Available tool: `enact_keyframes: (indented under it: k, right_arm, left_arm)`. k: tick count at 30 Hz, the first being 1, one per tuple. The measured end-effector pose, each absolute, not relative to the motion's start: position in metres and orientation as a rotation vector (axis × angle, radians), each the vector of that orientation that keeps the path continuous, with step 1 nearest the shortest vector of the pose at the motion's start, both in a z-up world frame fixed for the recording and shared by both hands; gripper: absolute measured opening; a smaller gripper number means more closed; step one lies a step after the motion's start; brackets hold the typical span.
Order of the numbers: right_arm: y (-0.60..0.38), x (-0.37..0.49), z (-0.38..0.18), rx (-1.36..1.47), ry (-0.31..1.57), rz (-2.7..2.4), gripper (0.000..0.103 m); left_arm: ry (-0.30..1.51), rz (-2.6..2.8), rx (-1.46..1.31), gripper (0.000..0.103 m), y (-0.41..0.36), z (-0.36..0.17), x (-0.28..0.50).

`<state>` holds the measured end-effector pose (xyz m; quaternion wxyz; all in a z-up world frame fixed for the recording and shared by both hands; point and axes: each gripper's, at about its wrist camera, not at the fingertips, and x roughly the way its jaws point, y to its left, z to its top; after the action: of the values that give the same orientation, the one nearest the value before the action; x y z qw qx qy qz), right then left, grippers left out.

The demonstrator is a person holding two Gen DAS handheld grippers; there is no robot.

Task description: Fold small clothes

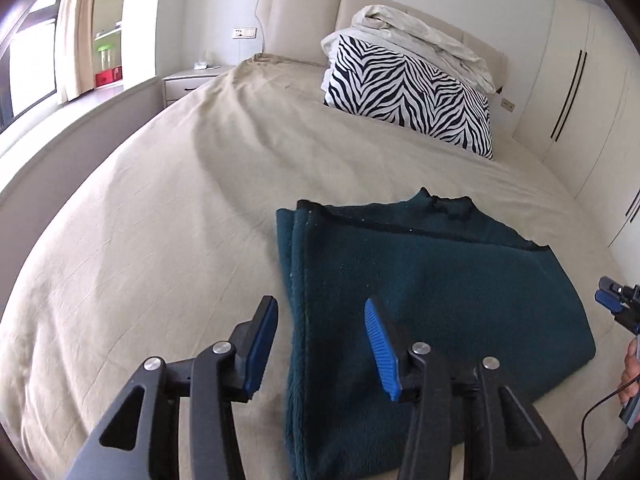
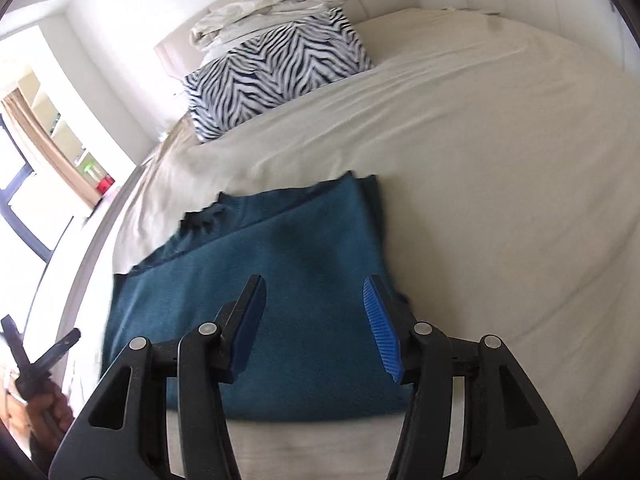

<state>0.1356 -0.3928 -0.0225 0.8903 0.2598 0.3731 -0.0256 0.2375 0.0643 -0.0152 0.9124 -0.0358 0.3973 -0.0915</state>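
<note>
A dark teal fleece garment (image 1: pixel 420 280) lies folded flat on the beige bed sheet (image 1: pixel 160 240). It also shows in the right wrist view (image 2: pixel 280 264). My left gripper (image 1: pixel 320 312) is open and empty, hovering over the garment's left edge. My right gripper (image 2: pixel 314 288) is open and empty, above the garment's near right corner. The right gripper's blue tip (image 1: pixel 612 300) shows at the far right of the left wrist view. The left gripper's handle (image 2: pixel 44 356) shows at the lower left of the right wrist view.
A zebra-print pillow (image 1: pixel 412 92) with a crumpled white duvet (image 1: pixel 424 36) on top sits at the headboard. A nightstand (image 1: pixel 192 80) and window lie to the left, wardrobe doors (image 1: pixel 572 96) to the right.
</note>
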Motion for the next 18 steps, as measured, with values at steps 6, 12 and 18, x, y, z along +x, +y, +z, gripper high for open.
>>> enact_keyframes:
  k: [6, 12, 18]
  right_arm:
    - [-0.324, 0.231, -0.043, 0.650, 0.821, 0.192, 0.050]
    - [-0.265, 0.305, -0.090, 0.770, 0.902, 0.301, 0.050]
    - [-0.313, 0.303, -0.116, 0.920, 0.832, 0.222, 0.033]
  left_arm:
    - [0.884, -0.191, -0.038, 0.048, 0.043, -0.053, 0.268]
    - [0.898, -0.167, -0.039, 0.050, 0.048, -0.065, 0.275]
    - [0.942, -0.135, -0.113, 0.064, 0.061, -0.074, 0.280]
